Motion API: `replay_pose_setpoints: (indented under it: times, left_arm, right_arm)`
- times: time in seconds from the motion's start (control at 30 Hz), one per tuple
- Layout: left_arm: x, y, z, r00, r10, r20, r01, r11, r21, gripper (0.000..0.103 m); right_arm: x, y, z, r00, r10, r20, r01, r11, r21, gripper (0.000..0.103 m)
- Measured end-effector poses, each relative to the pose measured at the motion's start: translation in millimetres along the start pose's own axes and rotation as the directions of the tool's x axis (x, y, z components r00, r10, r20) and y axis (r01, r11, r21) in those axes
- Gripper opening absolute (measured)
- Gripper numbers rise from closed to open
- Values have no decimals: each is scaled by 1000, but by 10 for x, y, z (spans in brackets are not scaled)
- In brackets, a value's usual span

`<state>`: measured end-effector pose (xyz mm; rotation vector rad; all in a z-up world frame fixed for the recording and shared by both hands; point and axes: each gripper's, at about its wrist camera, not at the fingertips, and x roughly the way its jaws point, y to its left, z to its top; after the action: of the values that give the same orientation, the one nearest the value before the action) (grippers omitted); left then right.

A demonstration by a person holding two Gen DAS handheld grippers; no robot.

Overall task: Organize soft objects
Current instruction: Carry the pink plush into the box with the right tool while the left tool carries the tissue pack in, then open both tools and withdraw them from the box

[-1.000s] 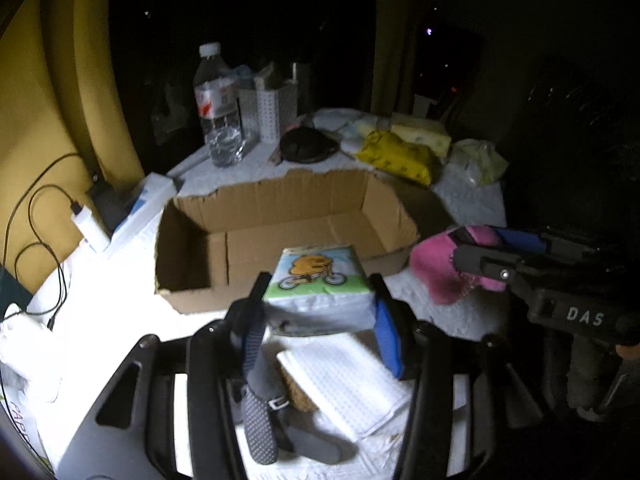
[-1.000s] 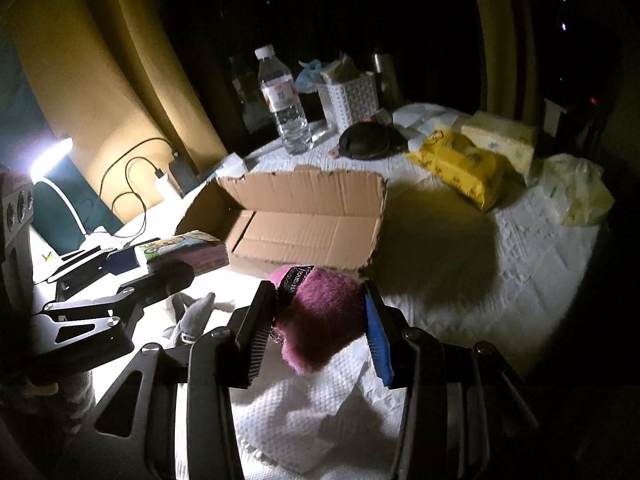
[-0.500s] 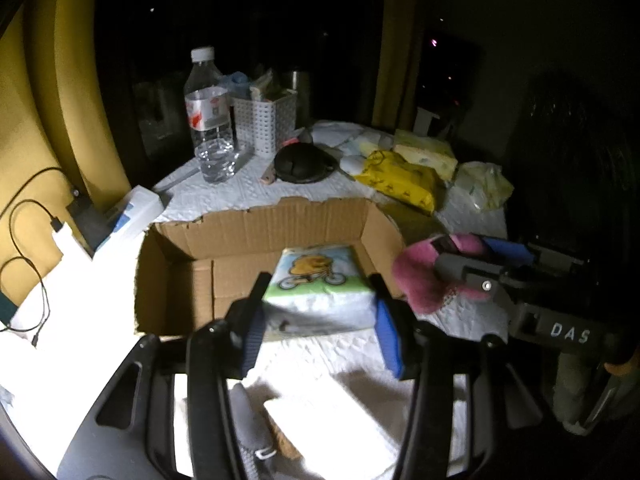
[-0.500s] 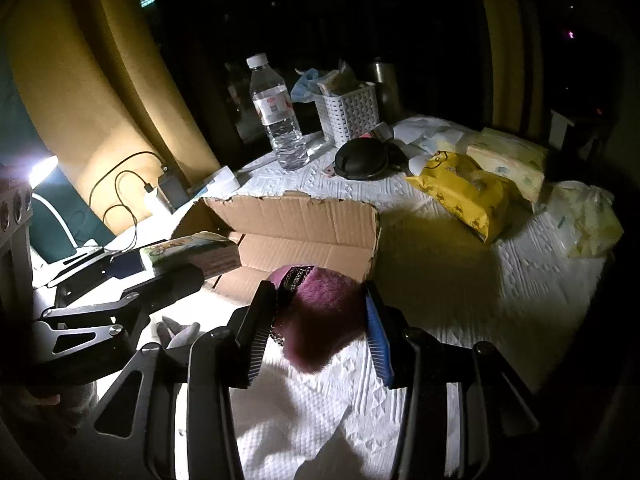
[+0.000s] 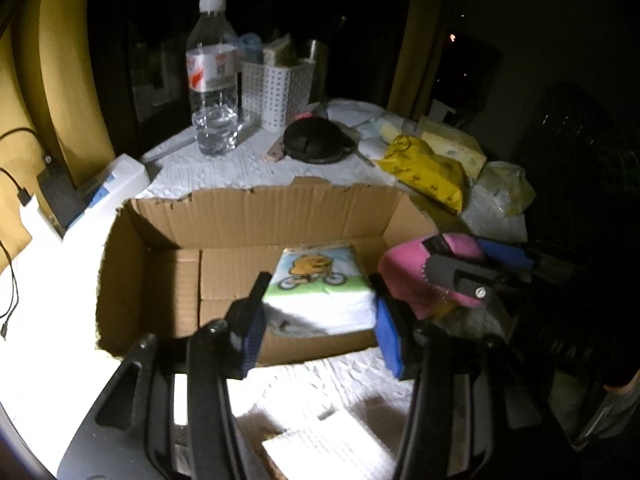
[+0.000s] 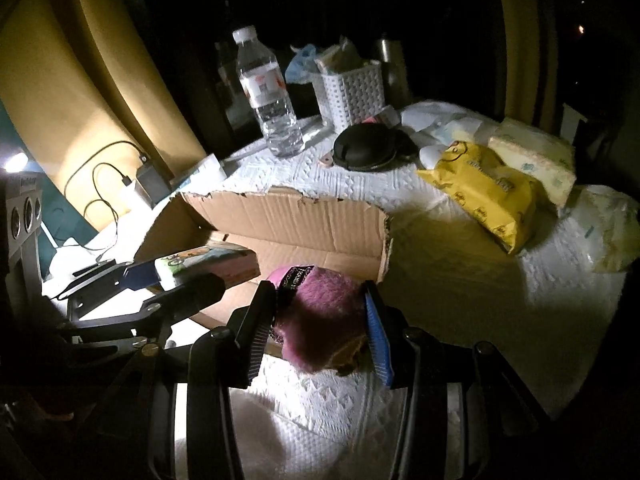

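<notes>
Between the left tool's [image 5: 318,316] pads, a tissue pack [image 5: 320,280] sits gripped crosswise, poised over the near wall of the cardboard box [image 5: 256,216]; the box floor lies just ahead and below. The right tool [image 6: 320,320] clamps a pink fuzzy item [image 6: 320,316] at the box's right corner. Only the right view shows the pack's side overhanging the rim.

Your room is dark; a lamp [image 6: 16,162] at far left blows out the white worktop cover [image 5: 48,300] near it. The cardboard box [image 6: 296,224] throws a long shadow rightward. Fisheye edges bend, the corners go black, perhaps slight blur.
</notes>
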<state>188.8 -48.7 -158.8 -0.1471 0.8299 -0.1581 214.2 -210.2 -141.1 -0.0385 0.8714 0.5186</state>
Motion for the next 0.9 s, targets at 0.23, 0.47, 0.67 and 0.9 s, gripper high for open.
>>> replay_pose_setpoints:
  times: [0.23,0.47,0.67,0.9]
  left_arm:
    - [213,60,-31,998,-7,-56,6,1000,-17,49]
    - [317,121,-91,995,-10,-102,7,999,-38,51]
    - [261,142,-86,994,3,-107,-9,998,-55,62]
    - [112,125,-93,996,2,-89,-7,998,-55,65]
  right_arm:
    - [188,28,2,1000,-7,-30,6,1000,-4,46]
    - [281,11,-32,999,-10,-52,11,1000,5,50]
    - [240,23,-20,999,-11,-47,11,1000,5,54]
    - [73,13,-21,1000,-20,-21,20,1000,11,56]
